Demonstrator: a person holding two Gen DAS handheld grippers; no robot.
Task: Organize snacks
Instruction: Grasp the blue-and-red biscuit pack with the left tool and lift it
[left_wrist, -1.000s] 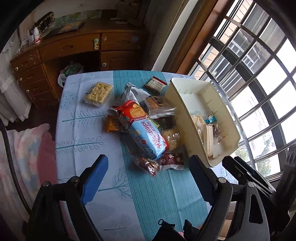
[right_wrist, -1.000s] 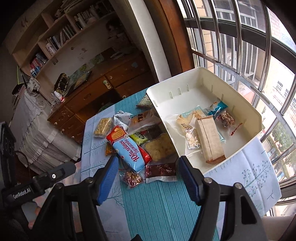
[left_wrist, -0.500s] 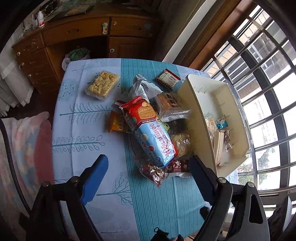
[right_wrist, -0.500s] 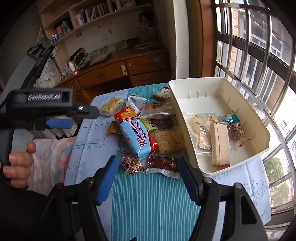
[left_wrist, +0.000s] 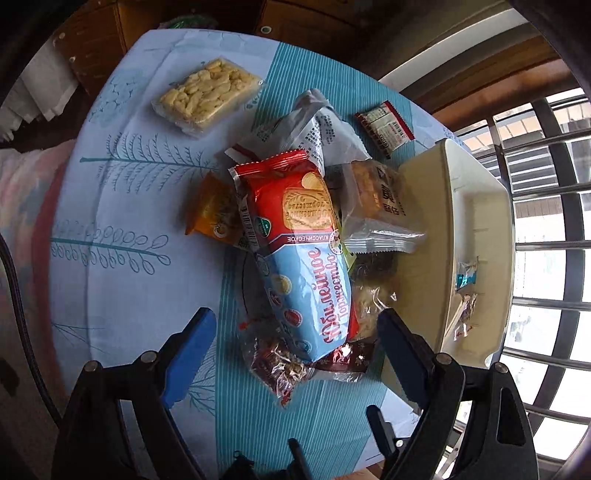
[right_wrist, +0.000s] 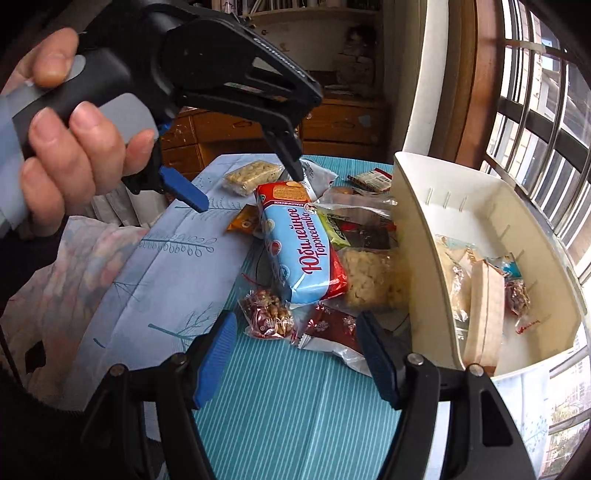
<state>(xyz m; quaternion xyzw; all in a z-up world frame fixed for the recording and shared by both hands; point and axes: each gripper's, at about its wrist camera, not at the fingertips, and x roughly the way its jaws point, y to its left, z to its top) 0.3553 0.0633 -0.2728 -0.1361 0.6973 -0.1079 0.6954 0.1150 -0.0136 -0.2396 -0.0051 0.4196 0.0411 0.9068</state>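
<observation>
Left hand-held gripper is hovering wide apart above the biscuit pack, gripping nothing. Right hand-held gripper is likewise standing wide and empty, nearer than the pack. The pack is lying atop the snack pile on the surface, just left of the white bin. A puffed-rice block is sitting apart beyond the pack
</observation>
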